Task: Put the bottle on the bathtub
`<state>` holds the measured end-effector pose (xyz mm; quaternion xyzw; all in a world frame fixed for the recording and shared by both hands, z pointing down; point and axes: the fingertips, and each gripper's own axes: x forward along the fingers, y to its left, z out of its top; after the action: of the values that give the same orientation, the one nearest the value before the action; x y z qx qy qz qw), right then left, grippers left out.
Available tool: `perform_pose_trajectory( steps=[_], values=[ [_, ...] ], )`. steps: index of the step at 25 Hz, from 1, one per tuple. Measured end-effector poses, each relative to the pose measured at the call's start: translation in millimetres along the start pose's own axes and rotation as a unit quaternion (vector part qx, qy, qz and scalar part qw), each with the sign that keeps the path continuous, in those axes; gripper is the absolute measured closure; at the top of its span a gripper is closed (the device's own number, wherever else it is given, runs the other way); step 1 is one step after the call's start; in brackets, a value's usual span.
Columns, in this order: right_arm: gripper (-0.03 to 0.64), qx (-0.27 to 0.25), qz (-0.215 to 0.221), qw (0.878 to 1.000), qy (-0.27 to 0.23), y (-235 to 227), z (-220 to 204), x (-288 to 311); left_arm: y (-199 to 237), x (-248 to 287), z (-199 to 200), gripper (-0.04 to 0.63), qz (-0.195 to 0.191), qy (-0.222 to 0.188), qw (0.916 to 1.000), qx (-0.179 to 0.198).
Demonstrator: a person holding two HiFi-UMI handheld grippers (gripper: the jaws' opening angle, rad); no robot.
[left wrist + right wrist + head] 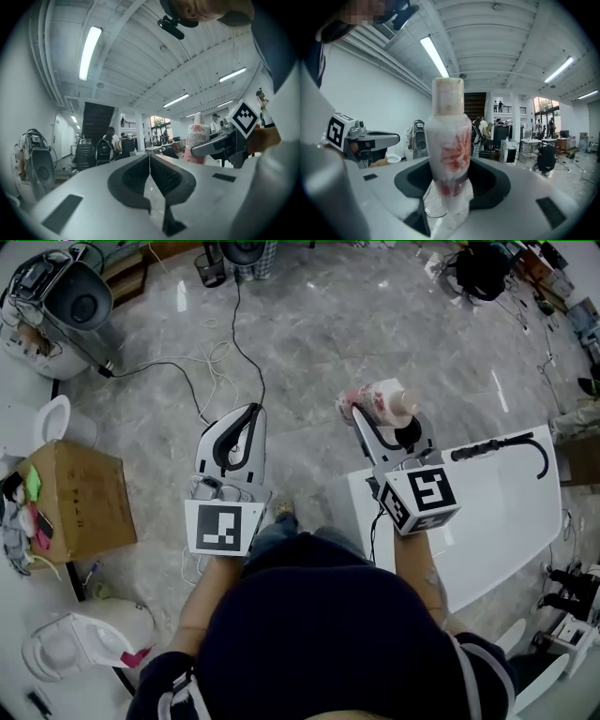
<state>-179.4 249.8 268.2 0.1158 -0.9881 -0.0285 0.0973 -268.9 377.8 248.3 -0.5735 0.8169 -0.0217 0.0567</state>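
Note:
A white bottle with a pink flower print [386, 401] [449, 150] [197, 140] is held above the floor, just beyond the near corner of the white bathtub [497, 521]. My right gripper [384, 418] [447, 187] is shut on the bottle, clamping its lower body. My left gripper [236, 432] [150, 171] hovers to the left over the marble floor, jaws shut with nothing between them. In the left gripper view the right gripper with the bottle shows at the right.
A black curved faucet [502, 448] lies across the bathtub's top. A cardboard box [80, 501] stands at the left, a white toilet [80, 643] at the lower left. Cables [211, 362] trail over the floor toward a grey machine [56, 301].

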Motion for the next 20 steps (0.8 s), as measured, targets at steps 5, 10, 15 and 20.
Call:
perform_pose_trajectory(
  steps=[5,10,15,20],
  values=[
    [0.379,0.017,-0.032,0.999,0.014,-13.9,-7.9,19.3,15.6,32.5,-15.8,0.568,-0.032,0.008,0.9994,-0.013],
    [0.379,0.04,-0.069,0.996,0.035,-41.0,-19.7,25.6,15.7,65.0,-30.9,0.568,-0.063,0.027,0.9974,-0.024],
    [0.379,0.044,-0.1,0.993,0.037,-75.7,-22.4,36.2,12.0,104.7,-39.5,0.568,-0.092,0.034,0.9948,-0.025],
    [0.379,0.059,-0.129,0.989,0.038,-122.4,-28.6,65.6,10.8,162.3,-52.1,0.568,-0.12,0.039,0.9916,-0.027]
  ],
)
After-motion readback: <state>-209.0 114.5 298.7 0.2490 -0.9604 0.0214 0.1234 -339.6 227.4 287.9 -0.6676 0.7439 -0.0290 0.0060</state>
